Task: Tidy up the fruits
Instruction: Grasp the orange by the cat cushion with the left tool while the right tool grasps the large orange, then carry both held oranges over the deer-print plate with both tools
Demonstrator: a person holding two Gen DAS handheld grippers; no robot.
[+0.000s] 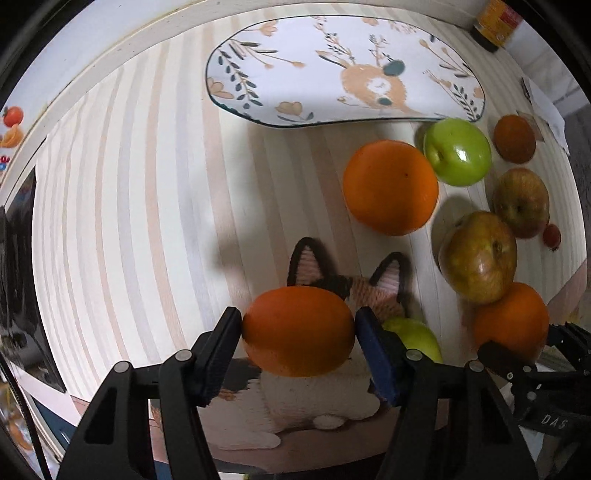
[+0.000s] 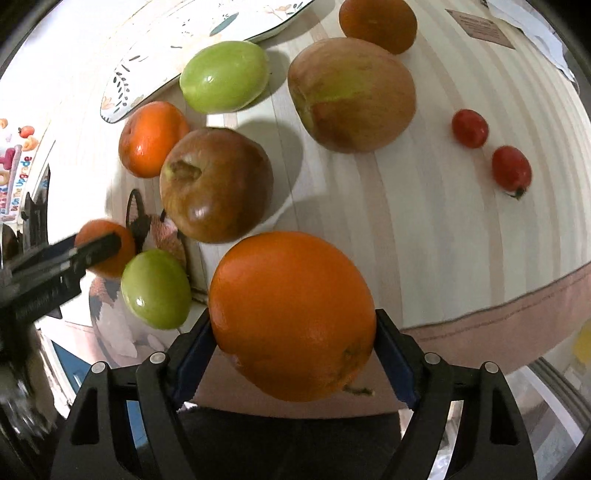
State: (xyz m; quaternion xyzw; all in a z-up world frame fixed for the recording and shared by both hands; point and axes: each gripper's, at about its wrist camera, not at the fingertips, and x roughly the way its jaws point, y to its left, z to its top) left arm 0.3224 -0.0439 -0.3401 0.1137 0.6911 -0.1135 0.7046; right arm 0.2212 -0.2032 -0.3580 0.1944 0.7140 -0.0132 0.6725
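My left gripper [image 1: 298, 328] is shut on an orange [image 1: 298, 331], held above a cat-shaped mat [image 1: 347, 398]. My right gripper [image 2: 293, 332] is shut on a bigger orange [image 2: 293, 314] near the table's front edge; it also shows in the left wrist view [image 1: 511, 321]. On the striped table lie another orange [image 1: 390, 186], a green apple [image 1: 457, 151], two red-green apples [image 1: 478, 256] [image 1: 521, 201], a small dark orange [image 1: 514, 138] and a second green apple [image 1: 415, 338] on the mat. A flower-printed plate [image 1: 295, 70] lies empty at the back.
Two cherry tomatoes [image 2: 470, 128] [image 2: 511, 170] lie on the right of the table. A jar [image 1: 495, 22] stands at the back right corner. Papers [image 2: 480, 27] lie at the far right. The table's front edge [image 2: 498, 306] runs just beyond my right gripper.
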